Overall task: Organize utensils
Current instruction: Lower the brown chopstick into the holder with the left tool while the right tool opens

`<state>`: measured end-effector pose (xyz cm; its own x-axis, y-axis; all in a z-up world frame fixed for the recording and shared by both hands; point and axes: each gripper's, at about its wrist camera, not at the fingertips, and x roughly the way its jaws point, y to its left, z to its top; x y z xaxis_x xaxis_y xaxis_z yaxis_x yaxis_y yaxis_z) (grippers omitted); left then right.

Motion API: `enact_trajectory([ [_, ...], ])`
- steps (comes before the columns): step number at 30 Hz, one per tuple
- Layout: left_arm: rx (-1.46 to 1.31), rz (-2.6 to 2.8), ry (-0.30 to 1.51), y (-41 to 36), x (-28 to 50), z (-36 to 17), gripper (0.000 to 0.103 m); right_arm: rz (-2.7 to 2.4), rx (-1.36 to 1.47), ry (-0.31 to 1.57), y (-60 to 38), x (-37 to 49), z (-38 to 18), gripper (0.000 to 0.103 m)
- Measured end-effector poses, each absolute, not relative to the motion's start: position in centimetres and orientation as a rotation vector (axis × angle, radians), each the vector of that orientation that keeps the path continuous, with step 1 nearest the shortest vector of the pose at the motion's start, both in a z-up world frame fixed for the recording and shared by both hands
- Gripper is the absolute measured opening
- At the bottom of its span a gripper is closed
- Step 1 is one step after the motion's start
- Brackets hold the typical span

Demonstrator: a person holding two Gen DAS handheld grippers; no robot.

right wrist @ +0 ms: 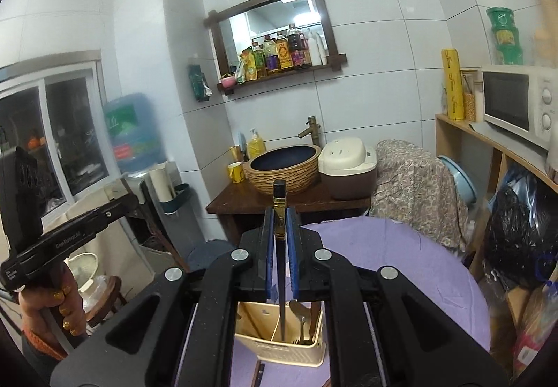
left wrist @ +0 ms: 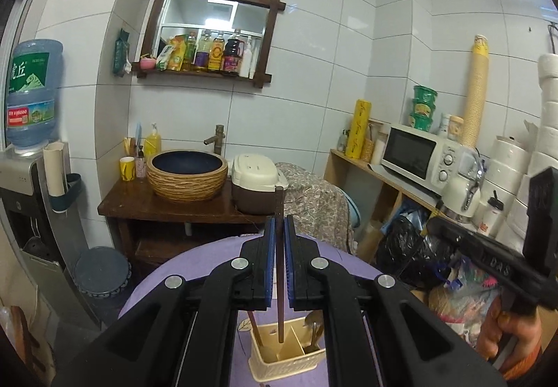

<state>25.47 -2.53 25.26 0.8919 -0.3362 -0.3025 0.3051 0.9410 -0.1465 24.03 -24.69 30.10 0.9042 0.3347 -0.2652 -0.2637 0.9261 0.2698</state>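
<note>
A: While both grippers hang over the purple table (right wrist: 401, 247), what does each one hold?

B: The left gripper (left wrist: 279, 247) is squeezed tight on a brown chopstick (left wrist: 279, 212). The stick stands almost straight up between the blue pads (left wrist: 268, 254). Its low end dips into the cream utensil holder (left wrist: 279, 369), in the middle part.

A: And the other one?

B: The right gripper (right wrist: 280, 247) is clamped on a black chopstick with a gold band (right wrist: 280, 209). That stick is upright too. Its tip goes down into the same holder, next to the metal spoon (right wrist: 298, 312) and fork.

A: Is anything else in the holder?

B: Yes, another brown stick (left wrist: 255, 329) leans in the left part.

A: Where is the holder?

B: It sits on the purple table, right under both grippers. A person's hand (right wrist: 52, 306) grips the left tool's handle. Behind the table are a bowl sink (left wrist: 187, 174) and a rice cooker (left wrist: 256, 184)
</note>
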Motion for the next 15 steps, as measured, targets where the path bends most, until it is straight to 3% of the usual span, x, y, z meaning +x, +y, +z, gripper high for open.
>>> enact_trajectory([
  [15, -0.026, -0.273, 0.518, -4.9, 29.6, 13.8, 0.006, 0.278, 0.235, 0.504, -22.5, 27.8, 18.2, 0.008],
])
